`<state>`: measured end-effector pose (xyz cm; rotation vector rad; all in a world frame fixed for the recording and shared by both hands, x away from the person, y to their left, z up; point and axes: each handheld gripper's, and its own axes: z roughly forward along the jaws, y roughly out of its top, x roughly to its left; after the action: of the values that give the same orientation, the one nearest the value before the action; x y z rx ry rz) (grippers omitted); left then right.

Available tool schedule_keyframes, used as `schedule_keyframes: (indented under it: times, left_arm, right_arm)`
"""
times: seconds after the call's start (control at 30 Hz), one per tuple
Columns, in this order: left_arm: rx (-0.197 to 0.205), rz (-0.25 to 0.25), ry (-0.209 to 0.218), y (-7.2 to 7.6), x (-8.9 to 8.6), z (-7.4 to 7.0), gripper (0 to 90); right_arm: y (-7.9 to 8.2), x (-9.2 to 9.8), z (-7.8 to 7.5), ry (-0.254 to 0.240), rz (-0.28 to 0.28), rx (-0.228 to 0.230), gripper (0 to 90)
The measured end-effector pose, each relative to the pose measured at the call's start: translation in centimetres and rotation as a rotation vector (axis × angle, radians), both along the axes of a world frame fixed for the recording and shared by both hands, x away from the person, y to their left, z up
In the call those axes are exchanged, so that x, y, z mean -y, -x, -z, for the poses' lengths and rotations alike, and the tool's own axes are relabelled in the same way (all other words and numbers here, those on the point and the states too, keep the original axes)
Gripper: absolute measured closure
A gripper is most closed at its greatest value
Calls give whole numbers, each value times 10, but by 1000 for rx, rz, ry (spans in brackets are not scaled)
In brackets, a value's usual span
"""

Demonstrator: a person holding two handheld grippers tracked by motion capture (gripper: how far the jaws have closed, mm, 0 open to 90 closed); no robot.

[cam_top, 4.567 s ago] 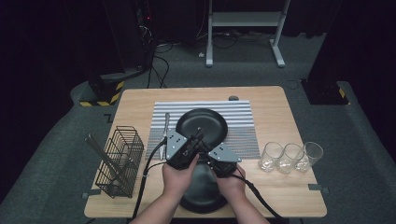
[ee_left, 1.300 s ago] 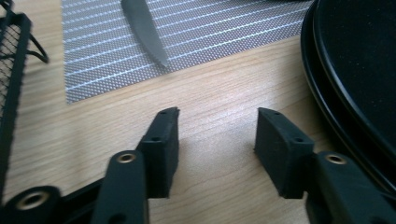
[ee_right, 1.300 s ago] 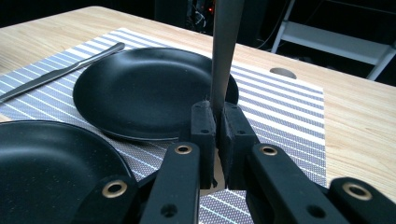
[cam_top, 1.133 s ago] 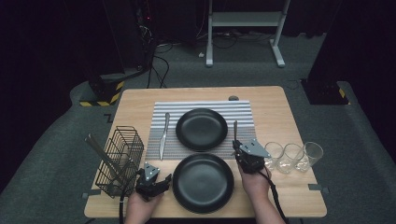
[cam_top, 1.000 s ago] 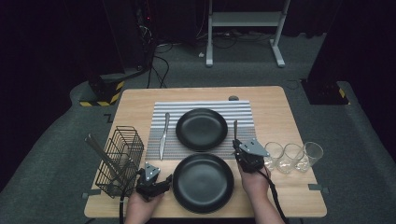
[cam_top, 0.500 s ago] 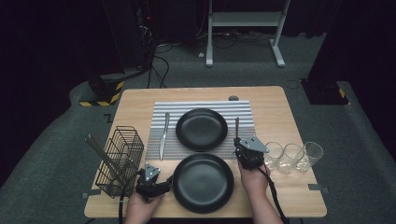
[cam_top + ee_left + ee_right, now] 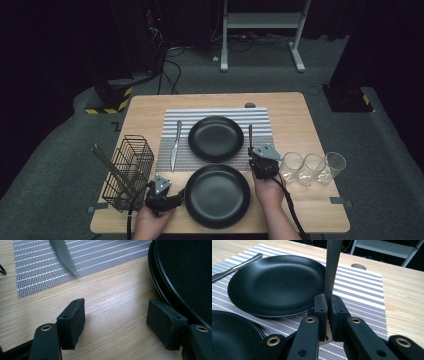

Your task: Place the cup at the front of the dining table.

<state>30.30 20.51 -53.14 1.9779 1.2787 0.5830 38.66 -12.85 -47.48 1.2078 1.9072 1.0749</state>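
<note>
My left gripper (image 7: 175,199) (image 7: 115,312) rests low over the bare wood at the left rim of the near black plate (image 7: 217,196) (image 7: 185,277). Its jaws have just been opening and stand open, with only table between them. My right gripper (image 7: 251,148) (image 7: 327,300) is shut on the flat handle of a metal utensil (image 7: 250,135) (image 7: 332,267), which points away over the striped mat (image 7: 260,117) (image 7: 362,287). It is just right of the far black plate (image 7: 216,138) (image 7: 274,282). A knife (image 7: 175,145) (image 7: 62,255) lies on the mat left of that plate.
A black wire basket (image 7: 127,172) with long utensils stands at the table's left front. Three clear glasses (image 7: 312,167) stand in a row just right of my right gripper. The table's front edge (image 7: 220,231) runs close behind both hands.
Since the oldest frame both hands have left the middle and sit either side of the near plate, the right one holding a utensil. Over the last second that utensil has edged slightly.
</note>
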Motion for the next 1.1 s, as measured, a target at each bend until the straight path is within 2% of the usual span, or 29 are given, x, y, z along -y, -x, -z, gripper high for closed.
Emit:
schedule_keyframes:
  times: [0.4, 1.1]
  left_arm:
    - [2, 0, -8, 0, 1, 0, 315]
    - [3, 8, -4, 0, 1, 0, 323]
  right_arm:
    - [-11, 3, 6, -6, 11, -40, 848]
    - [-31, -2, 6, 7, 25, -61, 848]
